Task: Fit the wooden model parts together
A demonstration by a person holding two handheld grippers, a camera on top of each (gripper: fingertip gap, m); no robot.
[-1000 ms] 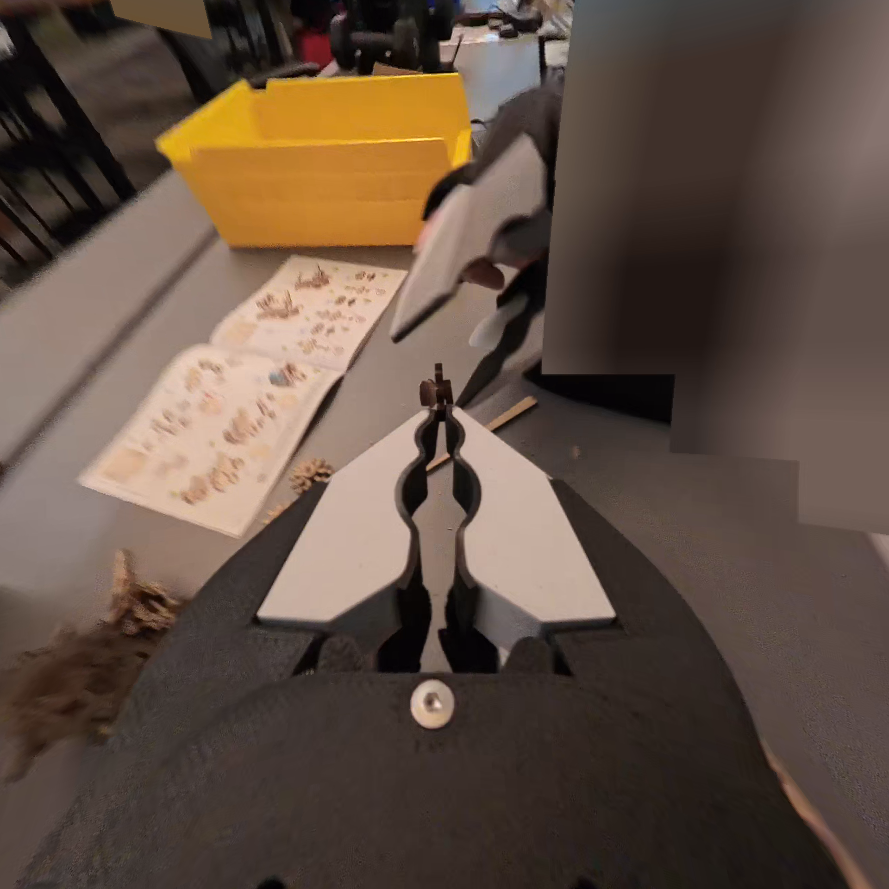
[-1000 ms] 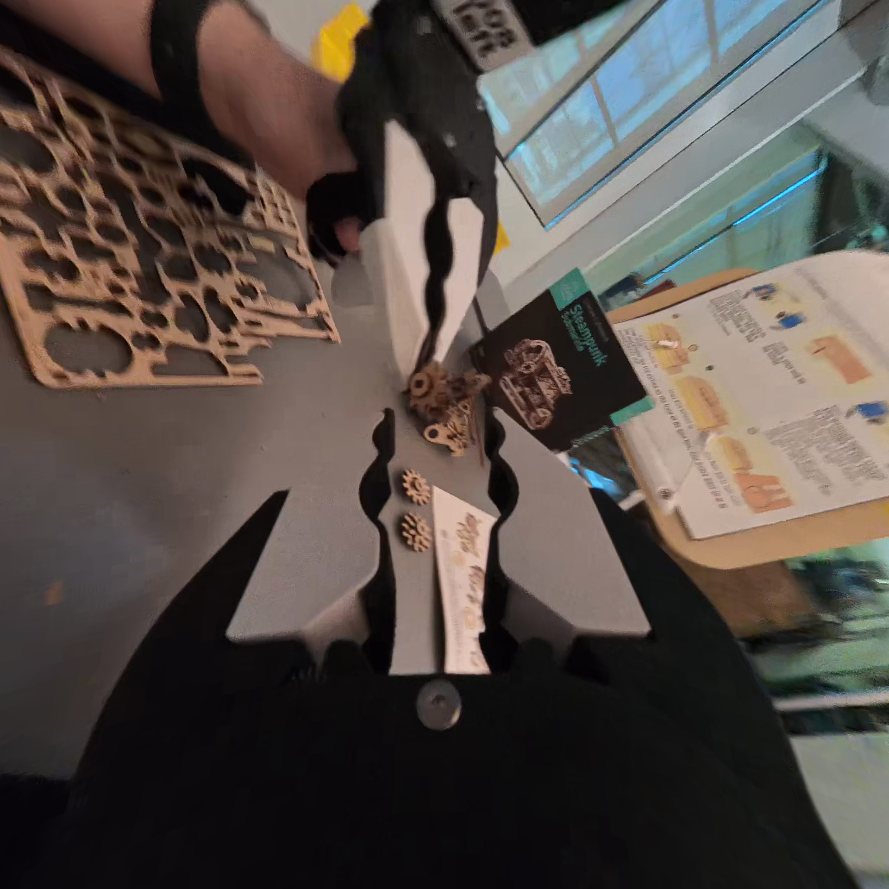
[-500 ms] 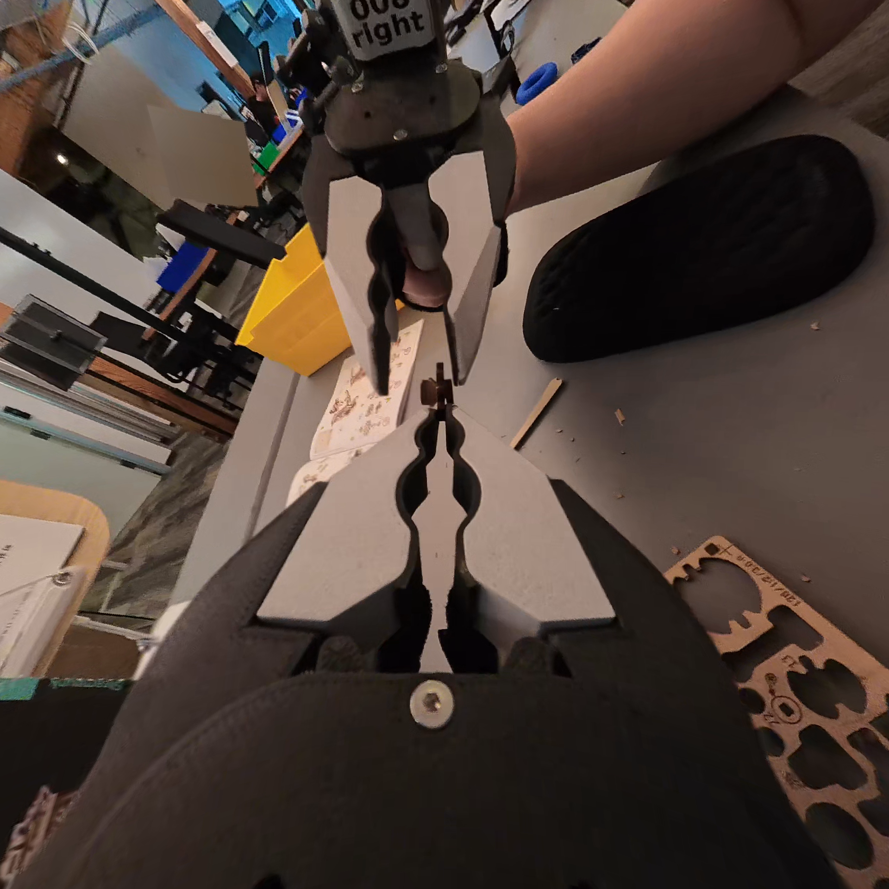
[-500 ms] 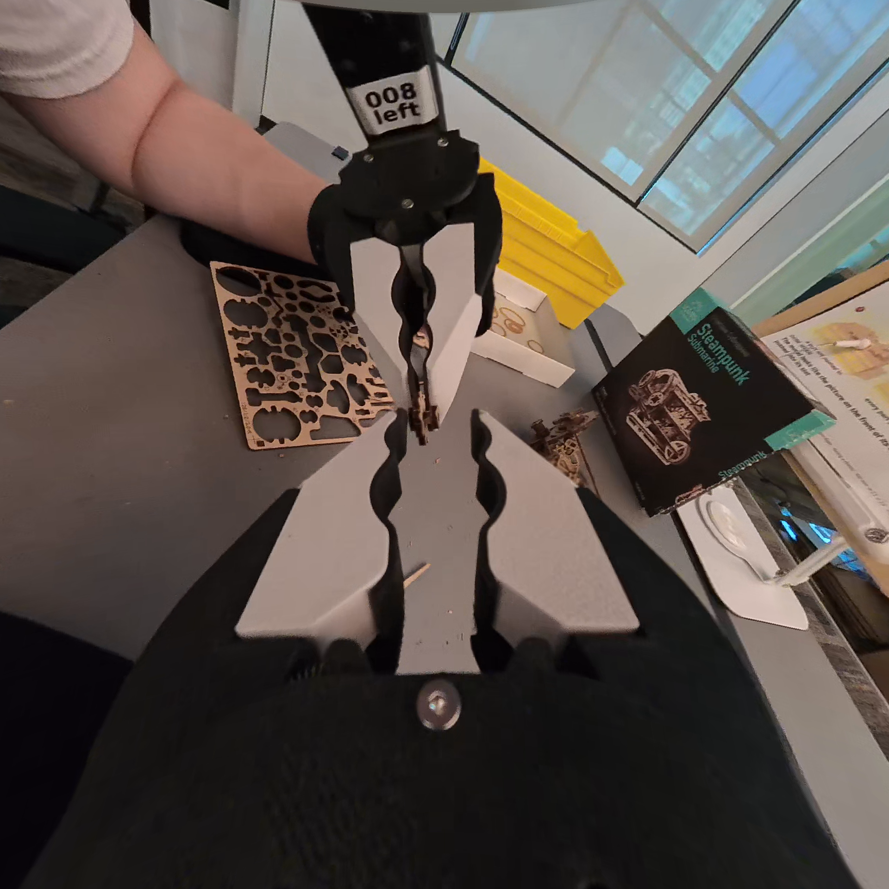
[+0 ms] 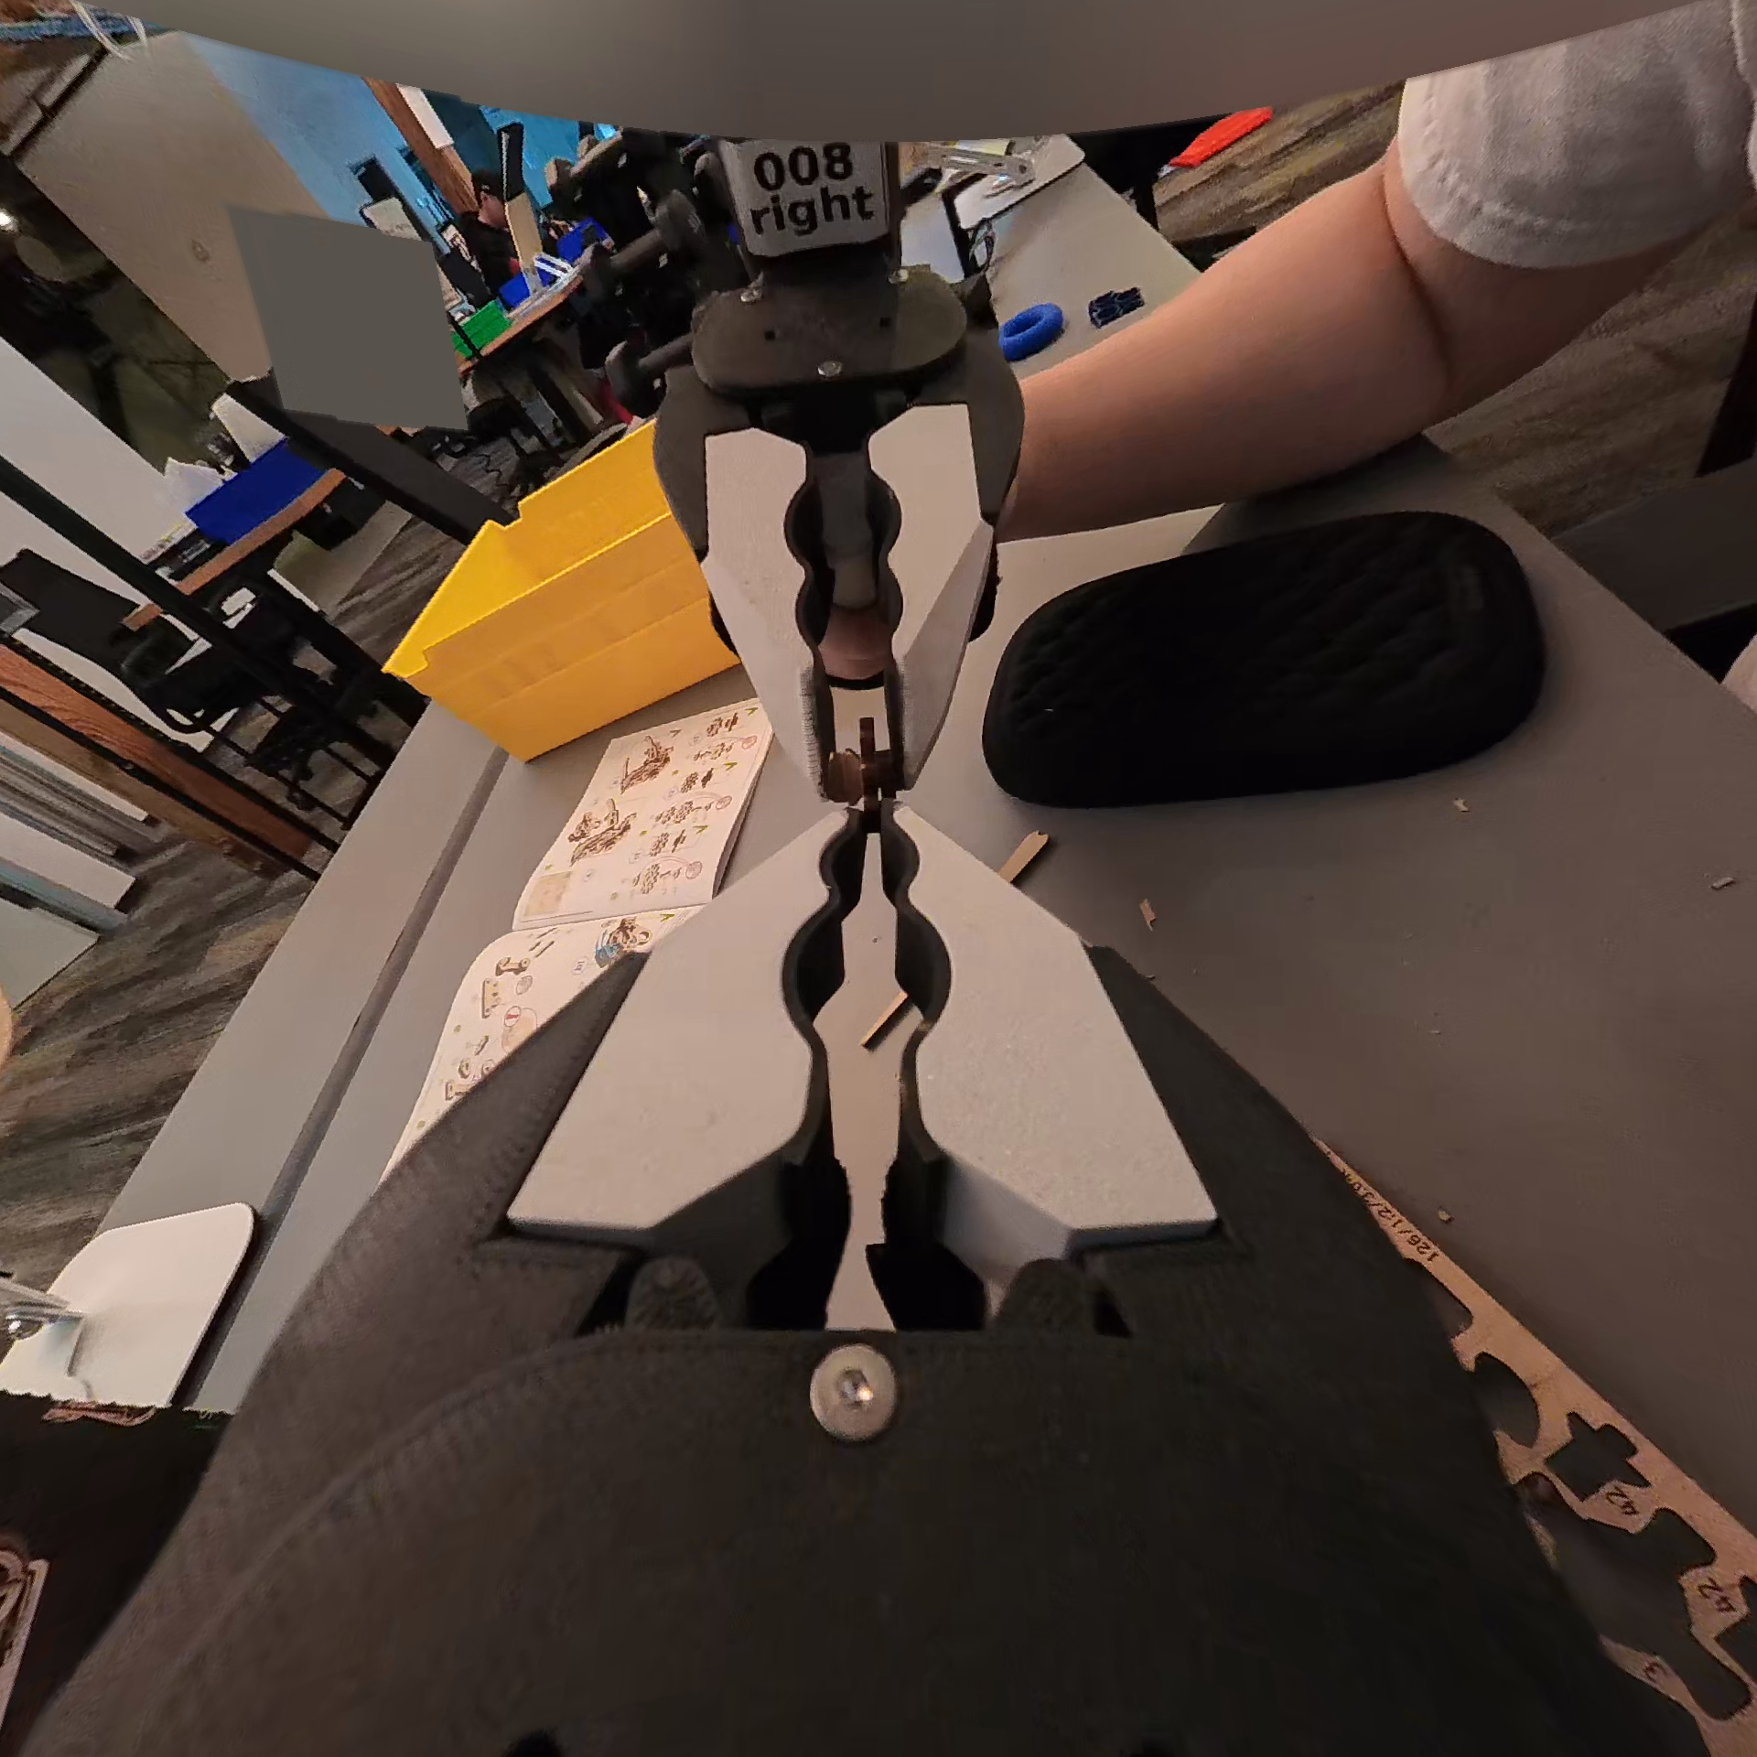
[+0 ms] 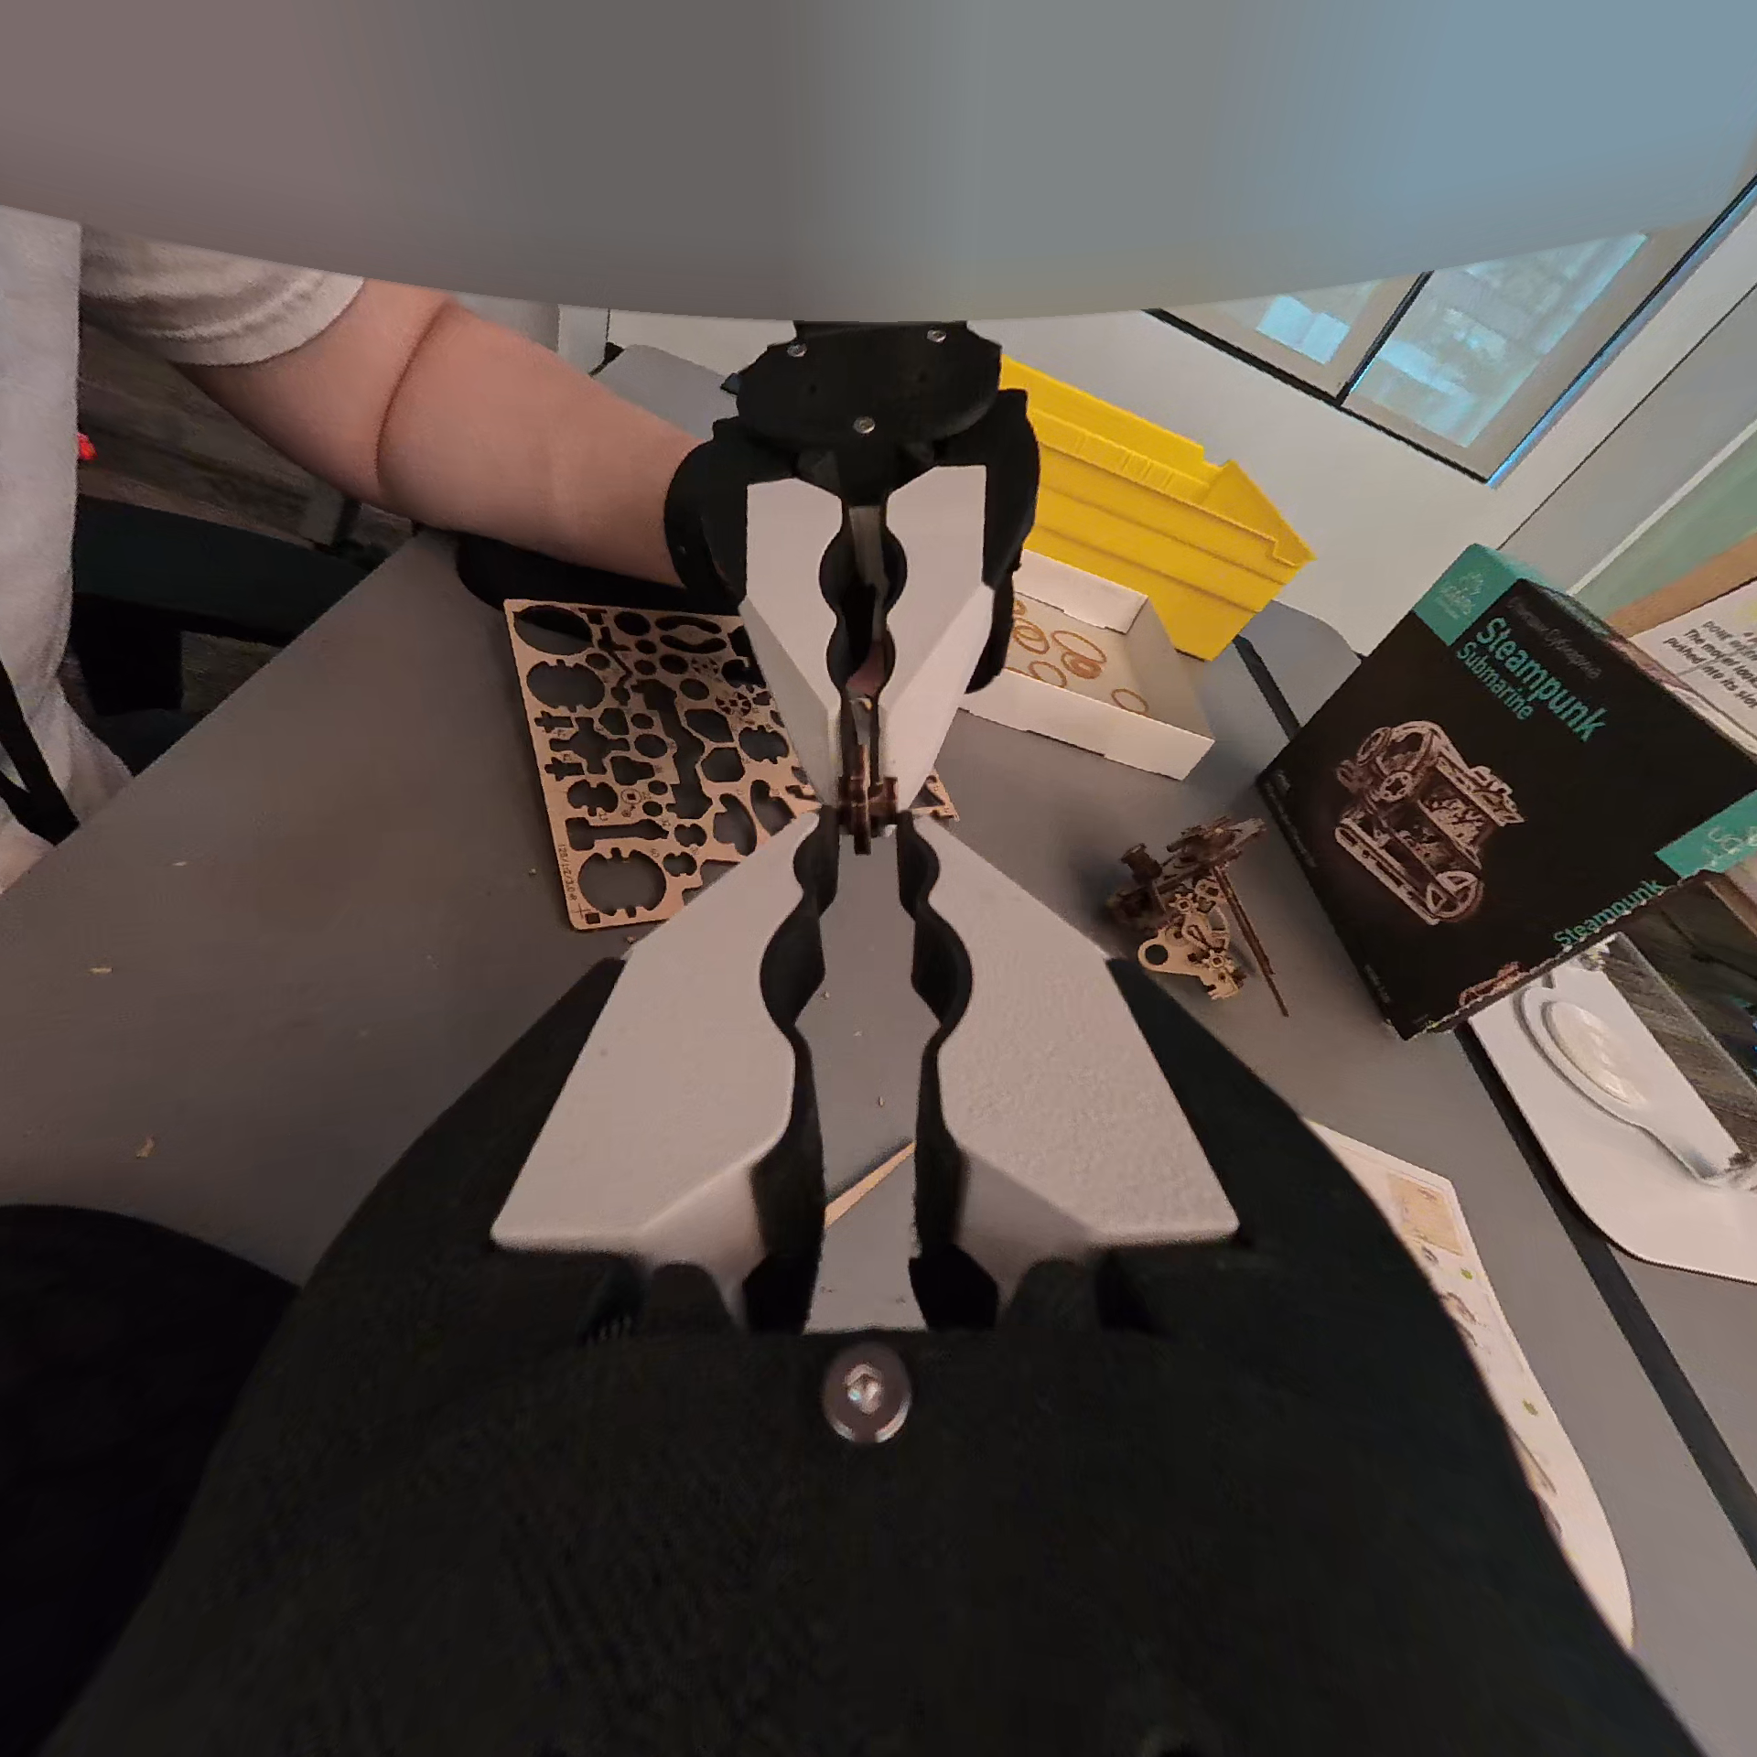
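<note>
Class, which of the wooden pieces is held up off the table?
The small wooden part, pinched at the tips of the left gripper. The punched sheet and the half-built model both lie on the table.

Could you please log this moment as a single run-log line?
left gripper: shut on small wooden part | right gripper: closing around same part, grip unclear | grippers tip to tip above table
</note>
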